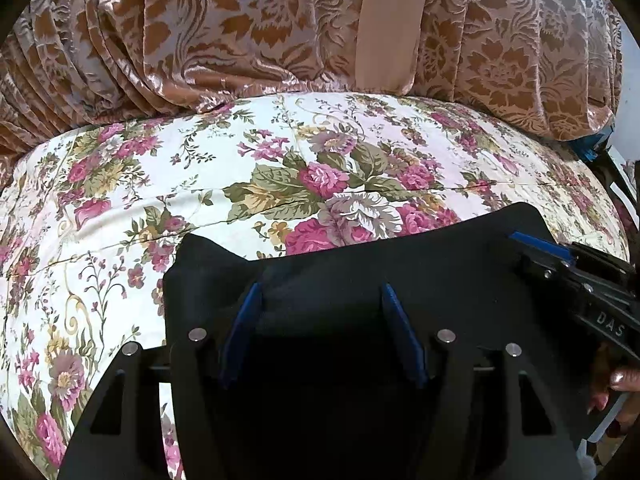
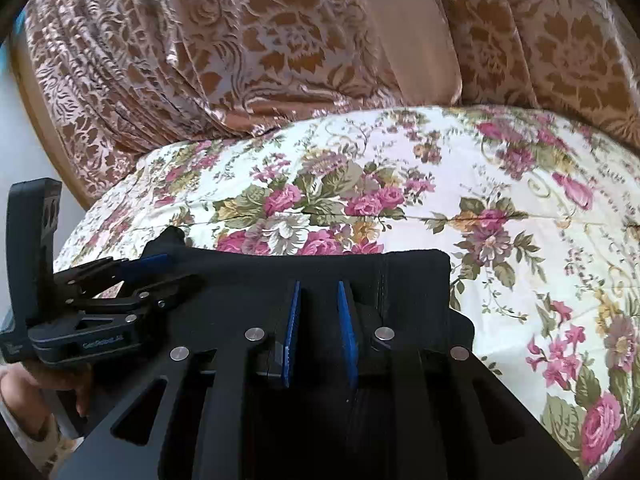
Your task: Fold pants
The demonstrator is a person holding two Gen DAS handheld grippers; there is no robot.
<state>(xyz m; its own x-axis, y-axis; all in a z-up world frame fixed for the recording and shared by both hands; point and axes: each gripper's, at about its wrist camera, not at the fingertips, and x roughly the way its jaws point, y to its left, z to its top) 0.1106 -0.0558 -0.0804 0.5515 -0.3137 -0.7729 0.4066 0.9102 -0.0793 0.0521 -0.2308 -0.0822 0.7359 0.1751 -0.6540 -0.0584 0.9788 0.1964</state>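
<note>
The black pants lie in a flat band across the near part of the floral bedspread. My left gripper sits over the pants with its blue-padded fingers spread wide and nothing between them. My right gripper shows at the right of the left wrist view, lying on the pants' right end. In the right wrist view the pants run under my right gripper, whose blue pads stand apart with a gap. The left gripper rests on the pants' left end there.
The floral bedspread stretches beyond the pants. A brown patterned curtain hangs along the bed's far side. A wooden frame edge and pale wall are at the left of the right wrist view. A hand holds the right gripper.
</note>
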